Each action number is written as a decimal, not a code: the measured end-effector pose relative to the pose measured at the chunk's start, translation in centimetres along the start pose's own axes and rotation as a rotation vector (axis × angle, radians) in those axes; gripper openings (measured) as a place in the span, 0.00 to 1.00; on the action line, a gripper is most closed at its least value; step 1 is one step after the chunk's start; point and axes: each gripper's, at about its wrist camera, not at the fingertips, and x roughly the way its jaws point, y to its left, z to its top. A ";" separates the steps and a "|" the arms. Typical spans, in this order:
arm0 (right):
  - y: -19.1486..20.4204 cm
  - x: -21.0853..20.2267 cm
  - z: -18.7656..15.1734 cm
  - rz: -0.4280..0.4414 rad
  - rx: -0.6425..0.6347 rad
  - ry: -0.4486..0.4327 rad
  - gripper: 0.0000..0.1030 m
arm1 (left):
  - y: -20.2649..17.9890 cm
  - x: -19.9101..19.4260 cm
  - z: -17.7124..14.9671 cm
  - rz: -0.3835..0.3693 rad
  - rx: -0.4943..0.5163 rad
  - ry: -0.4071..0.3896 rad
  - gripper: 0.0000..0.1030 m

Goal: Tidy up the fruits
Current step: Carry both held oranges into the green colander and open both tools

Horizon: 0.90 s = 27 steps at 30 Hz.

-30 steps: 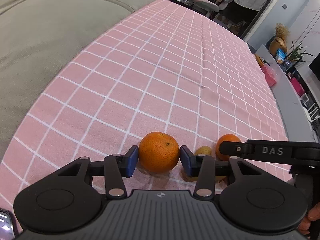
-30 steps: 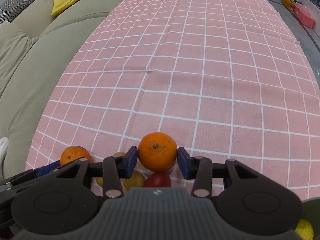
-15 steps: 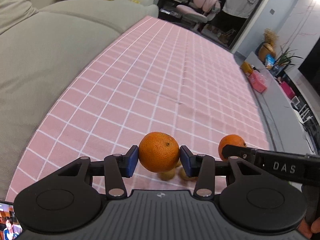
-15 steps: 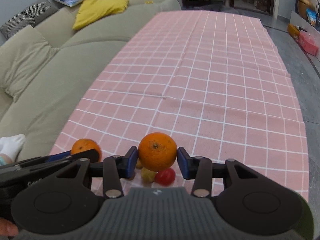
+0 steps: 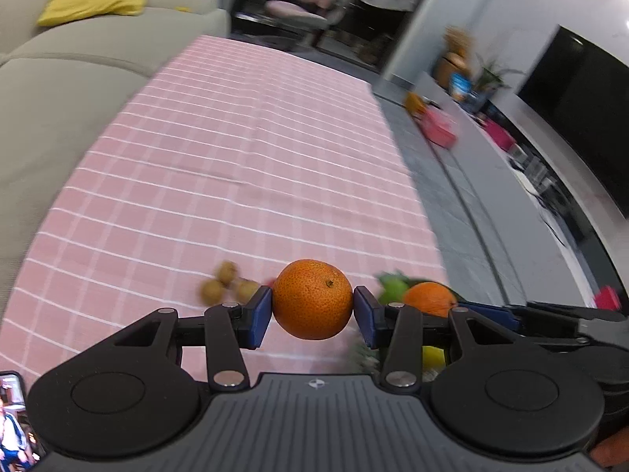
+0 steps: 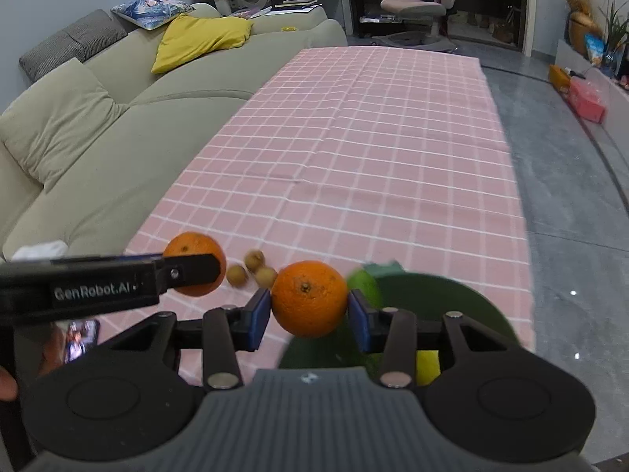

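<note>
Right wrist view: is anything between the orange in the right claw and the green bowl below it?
Nothing visible blocks it. The right claw holds its orange over the near rim of the green bowl. A green fruit and a yellow one already lie in the bowl, leaving bare space.

Left orange [image 5: 312, 299]: dimpled, faintly glossy peel. Cloth [image 6: 365, 149] over the bench: pink woven fabric, white grid, matt, creased. Left hand-held gripper [image 5: 312, 312]: matt black plastic, ribbed housing, blue pads [image 5: 260, 316], shiny metal pivots; sofa [image 6: 98, 149] soft matt fabric.
</note>
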 end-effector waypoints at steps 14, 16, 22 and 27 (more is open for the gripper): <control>-5.8 -3.2 -5.7 -0.072 -0.020 0.073 0.39 | -6.4 3.1 -2.5 -0.135 0.141 0.197 0.49; -6.2 -2.7 -6.2 -0.078 -0.034 0.093 0.39 | -7.2 3.8 -3.0 -0.132 0.159 0.227 0.49; -6.5 -0.9 -6.8 -0.090 -0.107 0.135 0.39 | -8.0 5.8 -4.1 -0.037 0.222 0.318 0.49; -6.8 1.0 -6.9 -0.098 -0.159 0.168 0.39 | -8.4 7.0 -4.6 -0.018 0.251 0.372 0.49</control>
